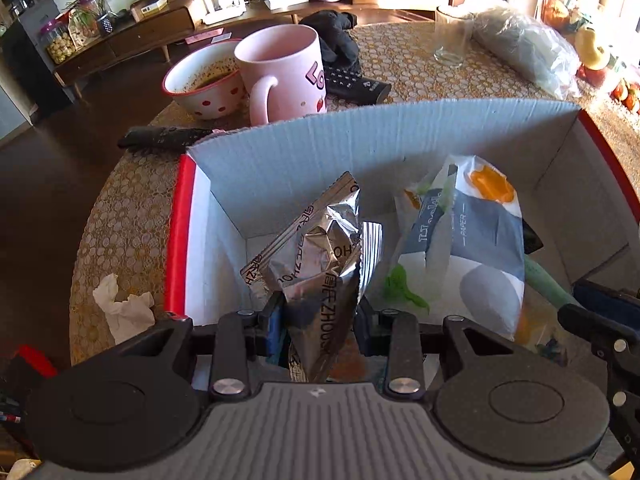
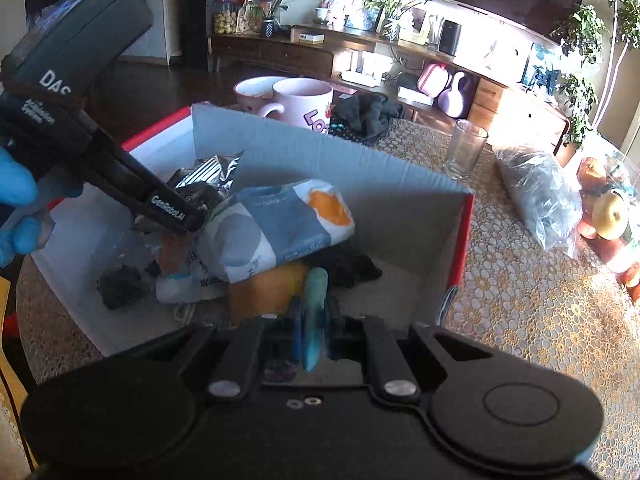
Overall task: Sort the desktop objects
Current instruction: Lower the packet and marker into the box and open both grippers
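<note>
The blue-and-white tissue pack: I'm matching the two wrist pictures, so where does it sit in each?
Left wrist view: tissue pack right of centre, inside the box, right of the silver foil wrapper.
Right wrist view: tissue pack centre, above the right claw.
Shared landmark: pink mug behind the cardboard box.

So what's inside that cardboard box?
Inside the cardboard box: a silver foil wrapper held by the left gripper, a blue-grey tissue pack, something orange and a dark clump. Whatever lies beneath the pack is covered.
</note>
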`<state>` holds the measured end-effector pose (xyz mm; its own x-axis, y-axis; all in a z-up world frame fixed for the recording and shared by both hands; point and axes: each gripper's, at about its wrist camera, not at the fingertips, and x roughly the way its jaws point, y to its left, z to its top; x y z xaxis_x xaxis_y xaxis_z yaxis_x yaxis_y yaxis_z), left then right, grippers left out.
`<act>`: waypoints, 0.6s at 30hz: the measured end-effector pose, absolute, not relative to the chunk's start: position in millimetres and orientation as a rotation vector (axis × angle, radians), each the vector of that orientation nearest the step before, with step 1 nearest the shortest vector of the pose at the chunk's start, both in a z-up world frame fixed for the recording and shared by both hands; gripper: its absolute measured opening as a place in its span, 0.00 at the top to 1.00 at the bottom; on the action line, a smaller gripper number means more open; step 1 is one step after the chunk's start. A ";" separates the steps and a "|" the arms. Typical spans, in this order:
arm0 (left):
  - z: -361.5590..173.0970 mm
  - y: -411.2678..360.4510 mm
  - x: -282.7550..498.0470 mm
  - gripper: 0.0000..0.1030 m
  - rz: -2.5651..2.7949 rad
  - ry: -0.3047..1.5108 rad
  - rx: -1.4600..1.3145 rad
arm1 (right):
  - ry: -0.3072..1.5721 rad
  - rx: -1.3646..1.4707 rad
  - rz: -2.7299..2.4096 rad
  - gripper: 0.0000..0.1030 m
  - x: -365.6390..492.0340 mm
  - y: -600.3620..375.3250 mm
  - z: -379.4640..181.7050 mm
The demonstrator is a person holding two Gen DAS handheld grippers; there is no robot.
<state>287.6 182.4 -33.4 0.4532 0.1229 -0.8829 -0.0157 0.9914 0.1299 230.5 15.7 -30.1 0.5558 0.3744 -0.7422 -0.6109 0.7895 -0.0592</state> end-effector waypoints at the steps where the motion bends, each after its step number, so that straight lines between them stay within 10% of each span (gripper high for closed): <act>1: -35.3 182.0 288.4 0.67 0.086 1.102 0.111 | 0.790 -0.330 0.594 0.90 230.2 15.8 -31.0; 18: -45.8 171.9 286.7 0.62 0.086 1.125 0.168 | 0.795 -0.311 0.621 0.82 227.4 9.4 -32.3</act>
<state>286.7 171.9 -45.8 0.4294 0.1530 -0.8901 0.0163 0.9841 0.1770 227.4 9.4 -32.3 0.5366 0.3996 -0.7432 -0.6246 0.7803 -0.0314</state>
